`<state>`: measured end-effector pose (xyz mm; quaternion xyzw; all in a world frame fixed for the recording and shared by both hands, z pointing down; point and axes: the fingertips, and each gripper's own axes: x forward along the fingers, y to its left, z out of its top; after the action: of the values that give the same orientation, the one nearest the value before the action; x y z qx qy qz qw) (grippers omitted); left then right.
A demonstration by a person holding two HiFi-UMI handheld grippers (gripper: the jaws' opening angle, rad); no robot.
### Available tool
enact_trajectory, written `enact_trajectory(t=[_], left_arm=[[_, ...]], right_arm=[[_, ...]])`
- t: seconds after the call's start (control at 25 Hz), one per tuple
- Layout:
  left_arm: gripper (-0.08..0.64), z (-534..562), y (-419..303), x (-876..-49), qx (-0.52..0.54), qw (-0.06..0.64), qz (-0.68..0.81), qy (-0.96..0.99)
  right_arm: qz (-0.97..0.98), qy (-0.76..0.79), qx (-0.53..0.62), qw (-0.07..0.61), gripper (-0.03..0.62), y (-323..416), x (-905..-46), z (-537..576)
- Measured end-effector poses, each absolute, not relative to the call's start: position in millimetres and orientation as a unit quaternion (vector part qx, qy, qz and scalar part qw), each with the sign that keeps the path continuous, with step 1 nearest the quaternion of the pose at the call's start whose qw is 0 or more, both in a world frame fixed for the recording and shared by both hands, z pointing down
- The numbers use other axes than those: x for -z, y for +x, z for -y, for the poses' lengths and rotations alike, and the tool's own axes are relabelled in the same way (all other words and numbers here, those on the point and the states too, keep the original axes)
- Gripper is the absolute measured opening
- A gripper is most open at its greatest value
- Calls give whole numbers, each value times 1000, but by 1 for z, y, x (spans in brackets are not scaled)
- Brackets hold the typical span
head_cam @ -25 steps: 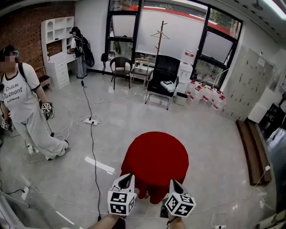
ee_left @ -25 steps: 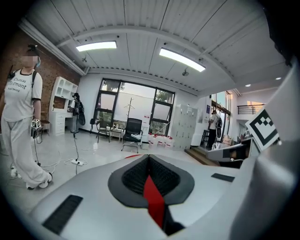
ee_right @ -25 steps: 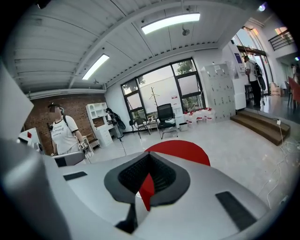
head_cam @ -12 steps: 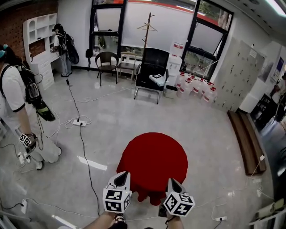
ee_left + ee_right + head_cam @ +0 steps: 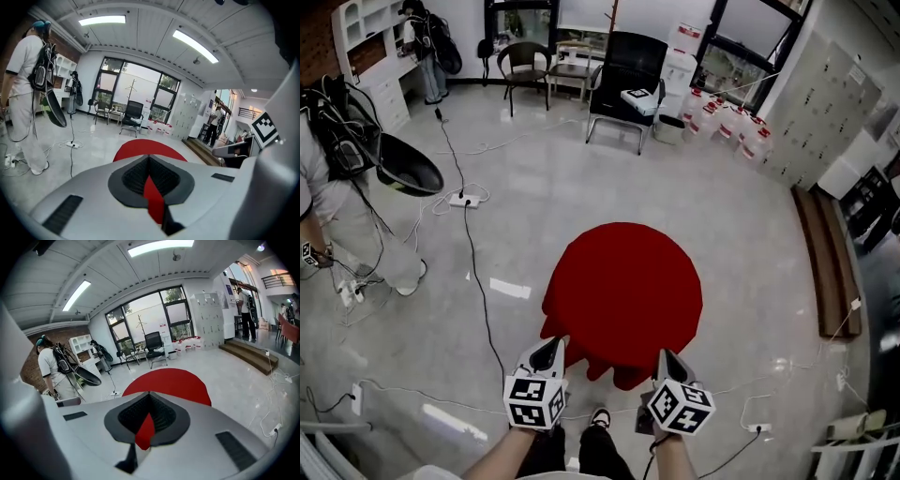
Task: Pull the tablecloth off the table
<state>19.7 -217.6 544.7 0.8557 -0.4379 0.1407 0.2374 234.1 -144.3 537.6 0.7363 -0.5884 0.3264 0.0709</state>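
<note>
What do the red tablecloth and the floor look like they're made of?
The tablecloth: likely woven fabric, matte red; it hangs in soft folds at the near hem, without glare. The floor: hard polished tile or stone, perhaps; pale grey and glossy, with bright reflections of lights.

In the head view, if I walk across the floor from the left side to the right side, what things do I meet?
First the person with a backpack → white power strip → red tablecloth → long wooden bench.
</note>
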Motion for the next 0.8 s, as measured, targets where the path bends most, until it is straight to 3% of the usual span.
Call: enact_trajectory(t=[0.8], left_arm=[[15,182,-1,-644,-251,258,438,824]], right_arm=[[614,700,-349,113,25,234,-606,153]])
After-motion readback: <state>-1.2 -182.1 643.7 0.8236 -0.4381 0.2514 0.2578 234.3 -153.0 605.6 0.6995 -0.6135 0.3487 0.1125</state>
